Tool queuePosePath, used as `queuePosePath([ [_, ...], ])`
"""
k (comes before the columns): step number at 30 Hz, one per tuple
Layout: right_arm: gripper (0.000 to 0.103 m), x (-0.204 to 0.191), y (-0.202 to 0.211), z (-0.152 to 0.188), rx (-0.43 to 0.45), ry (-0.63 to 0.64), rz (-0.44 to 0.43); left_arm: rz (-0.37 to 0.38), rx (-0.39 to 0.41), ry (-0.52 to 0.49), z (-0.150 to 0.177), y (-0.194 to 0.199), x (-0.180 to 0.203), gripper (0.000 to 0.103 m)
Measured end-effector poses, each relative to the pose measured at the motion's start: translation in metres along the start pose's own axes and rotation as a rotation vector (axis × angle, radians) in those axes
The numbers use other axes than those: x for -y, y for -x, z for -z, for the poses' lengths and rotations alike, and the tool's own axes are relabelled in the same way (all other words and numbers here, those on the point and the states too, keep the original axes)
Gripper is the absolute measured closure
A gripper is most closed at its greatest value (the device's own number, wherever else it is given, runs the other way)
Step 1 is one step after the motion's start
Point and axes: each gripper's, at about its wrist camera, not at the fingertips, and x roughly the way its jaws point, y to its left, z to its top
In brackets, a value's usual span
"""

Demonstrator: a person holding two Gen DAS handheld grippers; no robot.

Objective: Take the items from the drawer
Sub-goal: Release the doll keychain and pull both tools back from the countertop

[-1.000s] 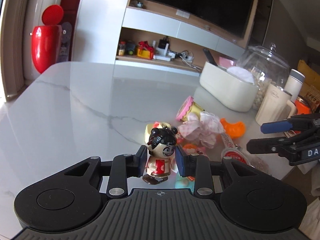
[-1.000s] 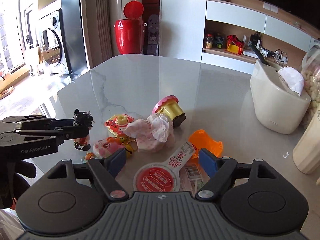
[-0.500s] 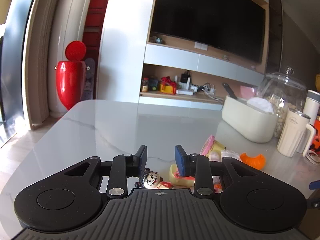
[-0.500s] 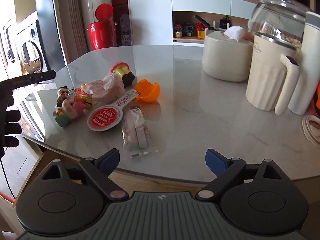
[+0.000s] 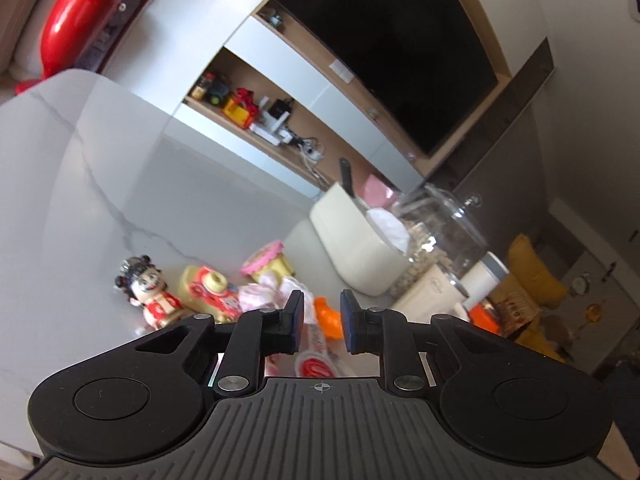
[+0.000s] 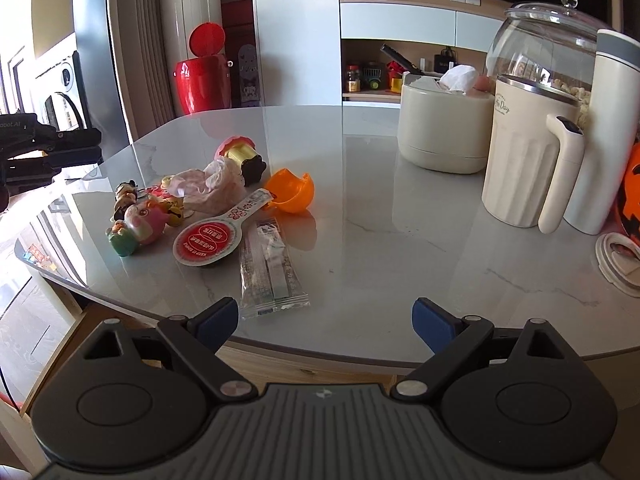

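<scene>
A black-haired doll in red (image 5: 146,292) stands on the marble table (image 5: 100,184), to the left of my left gripper (image 5: 322,322). The left jaws are closing, a narrow gap still shows and nothing is between them. Beside the doll lie a yellow toy camera (image 5: 208,286), a pink cupcake toy (image 6: 240,156), a pink cloth (image 6: 208,184), an orange shell (image 6: 290,190), a pink pig toy (image 6: 142,226), a red round tag (image 6: 210,238) and a clear sachet (image 6: 270,268). My right gripper (image 6: 326,316) hangs wide open and empty over the table's front edge.
A cream tissue box (image 6: 440,128), a cream jug (image 6: 524,160), a glass jar (image 6: 548,44) and a tall white tumbler (image 6: 612,128) crowd the right side. A white ring (image 6: 616,260) lies near the right edge. Pale wood (image 6: 76,320) shows below the tabletop.
The doll was between the left fingers; now it stands apart to their left, and the left gripper has tilted and narrowed. The right gripper drew back to the table's edge and opened wider.
</scene>
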Motion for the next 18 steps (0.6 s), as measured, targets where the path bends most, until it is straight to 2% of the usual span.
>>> queuePosePath([
  [3, 0.009, 0.001, 0.001, 0.001, 0.0, -0.006, -0.004, 0.058, -0.045, -0.013, 0.009, -0.01, 0.006, 0.085],
  [6, 0.009, 0.002, 0.002, 0.001, 0.003, -0.008, -0.003, 0.058, -0.058, -0.009, 0.017, -0.014, 0.012, 0.087],
  [7, 0.009, 0.002, 0.003, 0.002, 0.005, -0.007, -0.003, 0.037, -0.058, -0.009, 0.019, -0.015, 0.014, 0.087],
  [9, 0.008, 0.002, 0.004, 0.002, 0.006, -0.003, -0.002, -0.064, -0.07, -0.05, 0.024, -0.018, 0.024, 0.088],
  [12, 0.008, 0.002, 0.003, 0.004, 0.0, 0.0, -0.004, -0.231, -0.112, -0.212, 0.035, -0.026, 0.045, 0.091],
  [16, 0.008, 0.001, 0.003, 0.005, -0.003, 0.004, -0.003, -0.258, -0.151, -0.375, 0.055, -0.029, 0.066, 0.091],
  [17, 0.008, 0.001, 0.003, 0.005, -0.001, 0.004, -0.002, -0.277, -0.153, -0.403, 0.059, -0.03, 0.07, 0.091],
  [18, 0.008, 0.001, 0.003, 0.005, 0.0, 0.005, -0.002, -0.326, -0.158, -0.462, 0.067, -0.035, 0.076, 0.091],
])
